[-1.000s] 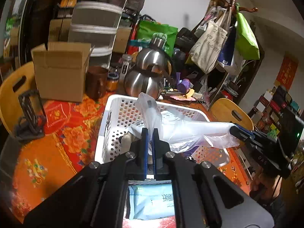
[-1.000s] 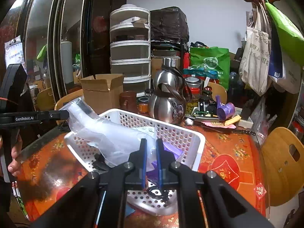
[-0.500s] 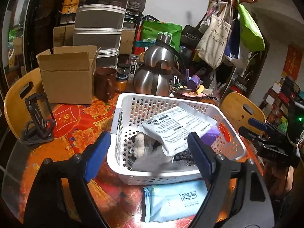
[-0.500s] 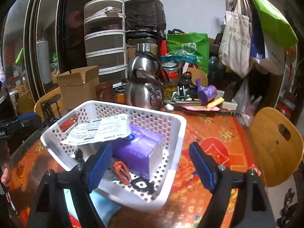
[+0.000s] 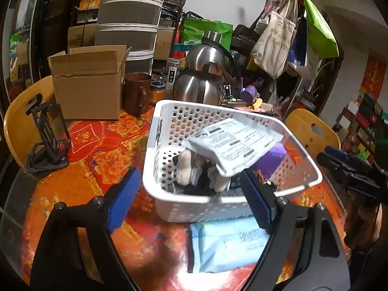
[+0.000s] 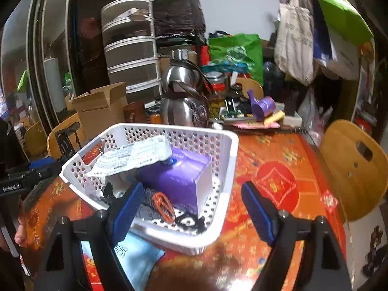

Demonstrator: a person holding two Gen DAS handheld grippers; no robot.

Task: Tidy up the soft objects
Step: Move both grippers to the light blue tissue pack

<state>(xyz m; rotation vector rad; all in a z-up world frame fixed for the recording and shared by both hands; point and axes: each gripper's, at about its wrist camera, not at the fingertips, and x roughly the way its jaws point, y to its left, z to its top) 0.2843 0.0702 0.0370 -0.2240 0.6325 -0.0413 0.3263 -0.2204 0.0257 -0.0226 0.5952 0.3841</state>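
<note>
A white perforated basket (image 5: 218,207) (image 6: 224,194) stands on the red and orange table. In it lie a white printed soft pack (image 5: 234,141) (image 6: 132,156) on top, a purple pack (image 6: 180,180) (image 5: 270,158), cream and dark cloth pieces (image 5: 194,172) and an orange clip (image 6: 163,206). A light blue wipes pack (image 5: 228,245) (image 6: 135,259) lies on the table in front of the basket. My left gripper (image 5: 190,198) is open and empty, just short of the basket's near wall. My right gripper (image 6: 191,209) is open and empty over the basket's near corner.
Behind the basket stand a steel kettle (image 5: 202,84), a brown mug (image 5: 137,92), a cardboard box (image 5: 88,81) and stacked drawers (image 5: 129,24). A black stand (image 5: 47,140) sits at left. Wooden chairs (image 6: 354,167) flank the table. Bags hang at the back right (image 5: 275,38).
Both grippers were shut on the white soft pack a second ago. They have let it go into the basket, opened wide and drawn back slightly.
</note>
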